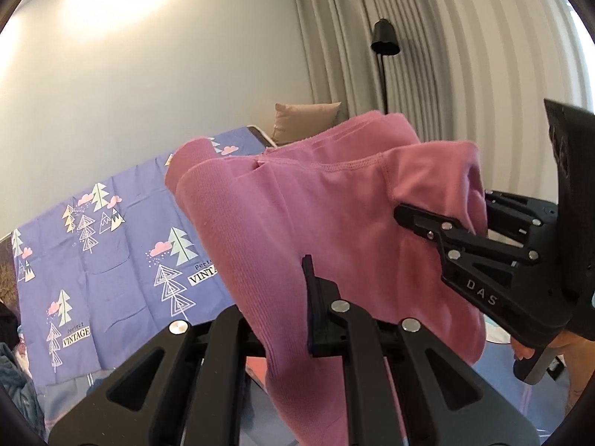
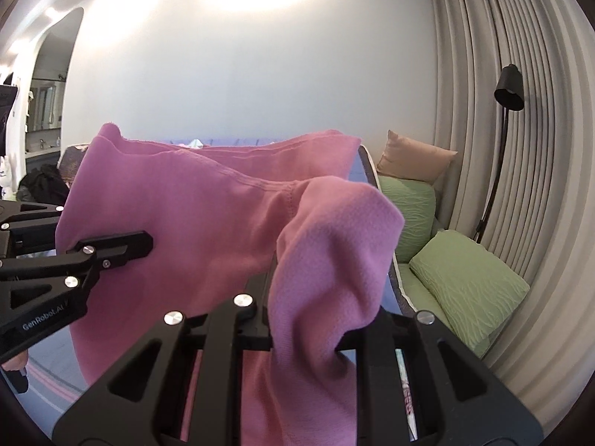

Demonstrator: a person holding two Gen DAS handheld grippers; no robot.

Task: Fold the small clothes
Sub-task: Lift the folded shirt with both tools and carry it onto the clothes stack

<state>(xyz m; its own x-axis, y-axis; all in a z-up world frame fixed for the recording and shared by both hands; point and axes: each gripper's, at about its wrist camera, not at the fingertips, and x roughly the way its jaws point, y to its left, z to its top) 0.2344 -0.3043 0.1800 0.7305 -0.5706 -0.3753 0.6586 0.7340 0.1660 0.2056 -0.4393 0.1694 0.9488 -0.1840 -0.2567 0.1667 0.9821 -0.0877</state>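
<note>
A small pink garment (image 1: 334, 204) hangs in the air between both grippers, above a purple sheet (image 1: 111, 260) printed with trees. My left gripper (image 1: 293, 297) is shut on the garment's left side; cloth covers its left finger. My right gripper (image 1: 427, 215) comes in from the right and is shut on the other side. In the right wrist view the garment (image 2: 208, 223) drapes over my right gripper (image 2: 282, 297), and the left gripper (image 2: 141, 241) pinches it from the left. The stitched hem runs along the top edge.
The purple sheet covers a bed below. A tan pillow (image 2: 412, 160) and green cushions (image 2: 465, 282) lie at the right by grey curtains (image 2: 520, 148). A black floor lamp (image 2: 509, 89) stands there. Dark clothes (image 2: 41, 182) lie at the far left.
</note>
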